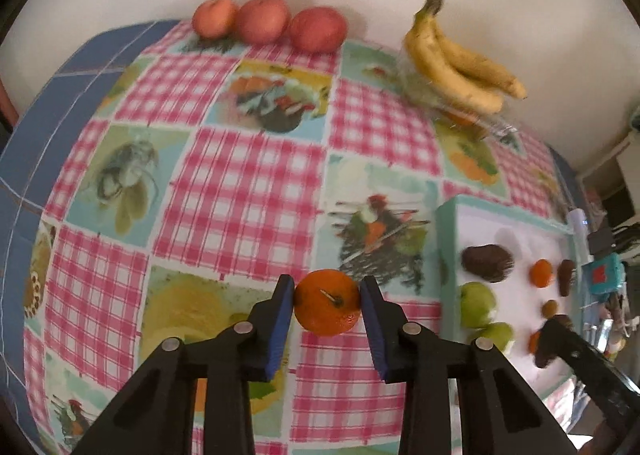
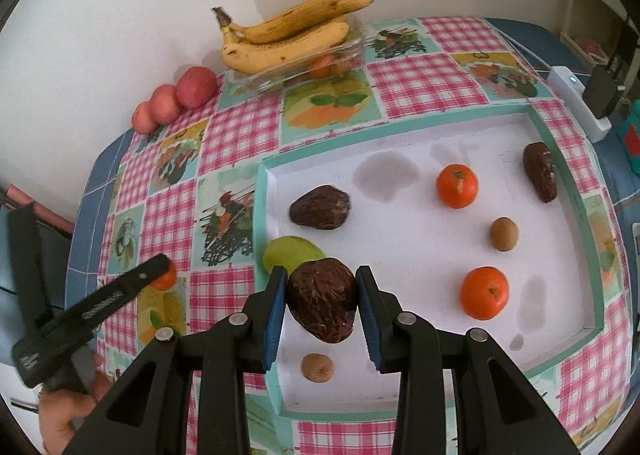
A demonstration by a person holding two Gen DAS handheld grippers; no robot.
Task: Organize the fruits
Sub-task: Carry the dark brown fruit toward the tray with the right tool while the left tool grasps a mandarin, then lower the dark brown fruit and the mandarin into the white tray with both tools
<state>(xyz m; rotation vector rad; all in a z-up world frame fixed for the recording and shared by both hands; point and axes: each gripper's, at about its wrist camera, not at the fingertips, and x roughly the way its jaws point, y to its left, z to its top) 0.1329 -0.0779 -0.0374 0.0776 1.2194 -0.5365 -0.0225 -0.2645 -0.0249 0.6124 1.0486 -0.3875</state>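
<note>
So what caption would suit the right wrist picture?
Right gripper fingers clamp a dark avocado over the white tray of mixed fruit.

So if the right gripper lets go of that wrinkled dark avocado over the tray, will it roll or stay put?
Probably stays: the avocado between the right gripper pads looks egg-shaped, so it should wobble, not roll like the tangerines. Its wrinkled skin suggests soft flesh; squeeze gently. The tray has a rim to stop it.
</note>
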